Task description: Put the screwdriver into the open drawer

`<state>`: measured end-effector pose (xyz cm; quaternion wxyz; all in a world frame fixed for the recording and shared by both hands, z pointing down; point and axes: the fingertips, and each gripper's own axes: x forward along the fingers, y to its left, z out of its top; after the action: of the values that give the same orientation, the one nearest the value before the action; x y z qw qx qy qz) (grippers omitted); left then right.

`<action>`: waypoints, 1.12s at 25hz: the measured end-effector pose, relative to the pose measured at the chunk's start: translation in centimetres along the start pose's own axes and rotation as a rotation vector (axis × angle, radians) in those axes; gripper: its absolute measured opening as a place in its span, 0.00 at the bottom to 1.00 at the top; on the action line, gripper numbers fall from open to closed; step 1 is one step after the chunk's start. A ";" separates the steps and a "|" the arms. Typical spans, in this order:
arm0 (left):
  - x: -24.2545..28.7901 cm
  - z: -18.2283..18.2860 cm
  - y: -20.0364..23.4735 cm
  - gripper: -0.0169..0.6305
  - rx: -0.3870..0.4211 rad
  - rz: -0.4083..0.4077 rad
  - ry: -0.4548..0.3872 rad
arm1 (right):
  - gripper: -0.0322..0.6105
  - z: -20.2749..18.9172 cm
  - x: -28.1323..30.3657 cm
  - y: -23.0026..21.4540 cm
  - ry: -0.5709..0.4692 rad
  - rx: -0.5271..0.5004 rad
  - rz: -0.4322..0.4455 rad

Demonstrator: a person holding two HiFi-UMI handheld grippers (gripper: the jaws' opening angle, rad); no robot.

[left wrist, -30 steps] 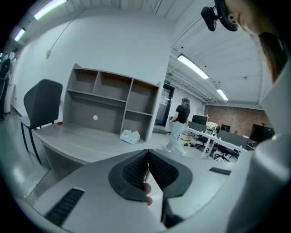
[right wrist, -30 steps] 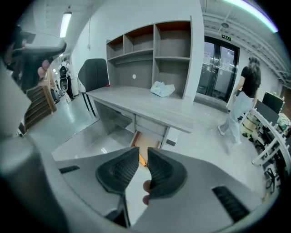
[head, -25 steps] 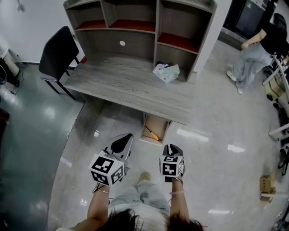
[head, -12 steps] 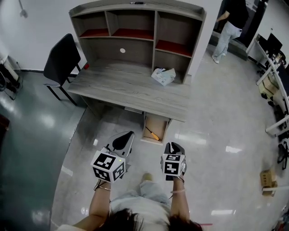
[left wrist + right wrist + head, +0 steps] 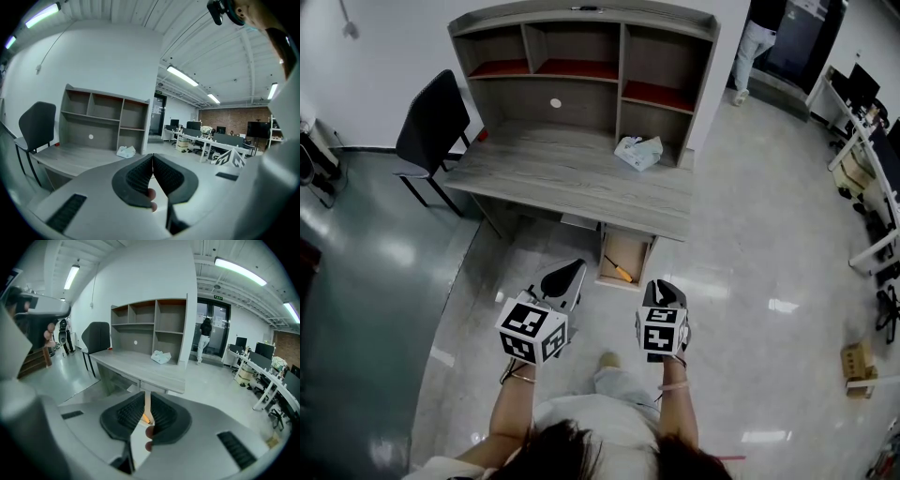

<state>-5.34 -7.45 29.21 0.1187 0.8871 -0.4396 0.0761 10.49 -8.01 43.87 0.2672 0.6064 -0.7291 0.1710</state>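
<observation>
Left tongs [image 5: 570, 270]: jaws closed tip to tip, empty
Right tongs [image 5: 664, 287]: jaws a narrow slit apart, empty
Screwdriver [image 5: 619, 271]: orange-handled, lying in the drawer, between and just ahead of both tongs
Drawer [image 5: 646, 262]: pulled open under the tabletop [image 5: 572, 173], ahead of the tongs

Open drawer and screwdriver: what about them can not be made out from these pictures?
Screwdriver: too small in head view to tell its tip; in right gripper view, only an orange bit shows past the right gripper.
Open drawer: its back is hidden under the desk in head view.
Left gripper view: the left gripper hides both.
</observation>
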 end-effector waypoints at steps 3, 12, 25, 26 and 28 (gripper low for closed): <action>-0.4 0.0 -0.4 0.05 0.004 -0.007 -0.003 | 0.13 0.4 -0.9 0.0 -0.020 -0.007 -0.008; -1.3 0.0 -2.2 0.05 0.030 -0.033 -0.015 | 0.12 2.0 -4.0 0.6 -0.114 0.009 -0.003; -4.2 -0.8 -3.6 0.05 0.038 -0.044 -0.014 | 0.10 3.1 -9.2 2.0 -0.232 0.037 -0.014; -4.5 -0.9 -3.7 0.05 0.038 -0.046 -0.014 | 0.10 3.1 -9.5 2.2 -0.236 0.033 -0.018; -5.2 -1.0 -3.8 0.05 0.038 -0.049 -0.015 | 0.10 3.1 -10.2 2.6 -0.244 0.020 -0.025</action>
<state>-5.44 -0.99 28.40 0.1001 0.9002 -0.4173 0.0748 8.65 -1.18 35.45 0.1724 0.6345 -0.7468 0.1000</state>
